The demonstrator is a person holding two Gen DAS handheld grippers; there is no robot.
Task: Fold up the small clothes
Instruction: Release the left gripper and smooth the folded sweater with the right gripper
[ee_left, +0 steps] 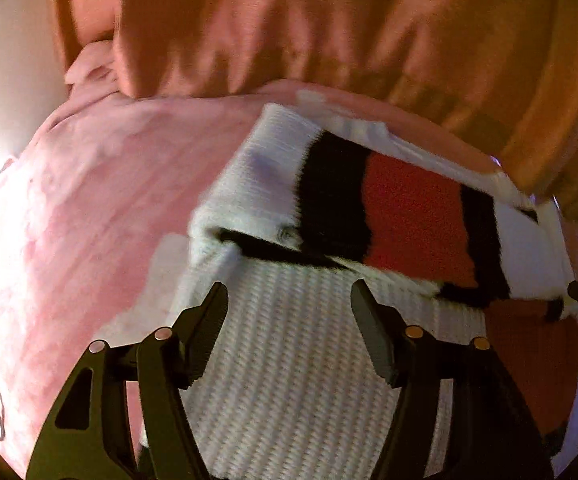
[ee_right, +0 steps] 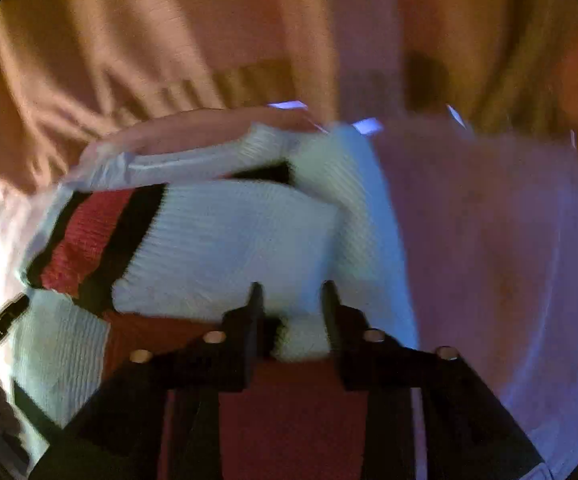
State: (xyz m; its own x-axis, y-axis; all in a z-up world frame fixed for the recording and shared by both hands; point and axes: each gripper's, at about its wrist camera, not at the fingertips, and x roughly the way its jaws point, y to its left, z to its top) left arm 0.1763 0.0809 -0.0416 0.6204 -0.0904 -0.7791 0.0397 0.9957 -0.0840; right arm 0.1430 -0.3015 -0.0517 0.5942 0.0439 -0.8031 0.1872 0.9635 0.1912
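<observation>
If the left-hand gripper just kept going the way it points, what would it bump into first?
Most likely the white ribbed part of the knitted sweater, which lies right ahead of the open left gripper; depth is hard to judge.

surface: pink blanket (ee_left: 89,208) | on it: folded white-black-red knit sweater (ee_left: 289,340)

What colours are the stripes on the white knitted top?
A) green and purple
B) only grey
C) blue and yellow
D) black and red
D: the left view shows the white knitted top with black bands on each side of a red band, lying on a pink blanket.
</observation>
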